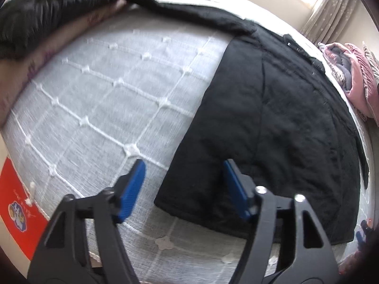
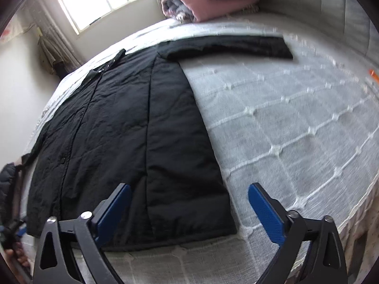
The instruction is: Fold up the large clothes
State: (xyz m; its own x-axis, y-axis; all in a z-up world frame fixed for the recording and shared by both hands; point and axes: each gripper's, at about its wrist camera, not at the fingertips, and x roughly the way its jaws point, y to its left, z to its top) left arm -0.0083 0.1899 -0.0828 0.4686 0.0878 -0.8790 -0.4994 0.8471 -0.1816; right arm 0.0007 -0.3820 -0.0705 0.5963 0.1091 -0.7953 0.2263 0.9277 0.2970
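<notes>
Black coat (image 2: 132, 137) flat on quilted bed cover (image 2: 296, 123), hem near, one sleeve (image 2: 227, 45) stretched out far right

Left gripper (image 1: 183, 184) jaws wide, holding nothing, above near hem corner

Right gripper (image 2: 189, 203) jaws wide, empty, above other near hem corner

Risks, judged:
- padded fabric thick, pinch may catch top layer only, fold goes lopsided
- jaw may snag bed cover along with hem
- stretched sleeve may drag and bunch
- pink bedding (image 2: 208, 2) at far end crowds fold
</notes>
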